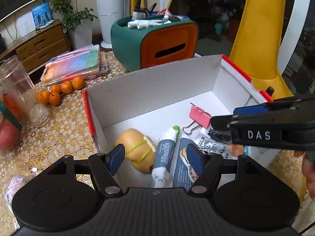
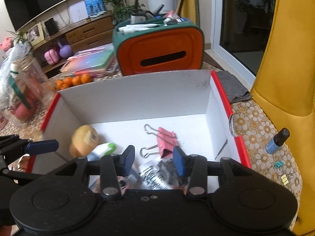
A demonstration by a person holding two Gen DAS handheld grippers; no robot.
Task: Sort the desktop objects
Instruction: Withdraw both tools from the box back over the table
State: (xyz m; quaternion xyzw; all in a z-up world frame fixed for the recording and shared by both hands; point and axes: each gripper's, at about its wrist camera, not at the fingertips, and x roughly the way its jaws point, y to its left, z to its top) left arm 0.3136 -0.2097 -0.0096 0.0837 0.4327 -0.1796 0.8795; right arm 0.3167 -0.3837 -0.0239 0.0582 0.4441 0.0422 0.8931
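The work surface is a table with a gold floral lace-pattern cover [image 2: 256,125], set in a living room with a wooden drawer unit and potted plants behind.

Outside the box, from left to right: a clear jar [image 1: 17,90], a cluster of oranges [image 1: 59,92], a stack of coloured stationery cases [image 1: 78,64] and a green-and-orange tissue box [image 1: 157,39] with tubes lying on top. These look like fixtures, not sorting items (a judgement only).

The white box with red rim [image 1: 157,86] stands open in the centre. Contents, left to right: a burger-shaped toy [image 1: 135,149], a tube with green cap [image 1: 165,153], a flat printed packet with a cartoon figure [image 1: 183,163], a black-and-white printed sachet [image 2: 157,173] and a pink binder clip [image 1: 199,116].

The left gripper [image 1: 156,157] hovers over the near edge of the box, fingers spread, nothing between them. The right gripper [image 2: 153,161] hovers over the sachet, fingers also parted and empty; motion blur obscures detail there.

Progress: five items are already in the box. Remaining, on the table right of the box: a small blue bottle with black cap [image 2: 276,141], a teal clip [image 2: 279,164] and a yellow clip [image 2: 284,178], lying close together. A grey cloth [image 2: 232,88] lies beyond the right rim. The task appears well advanced but incomplete.
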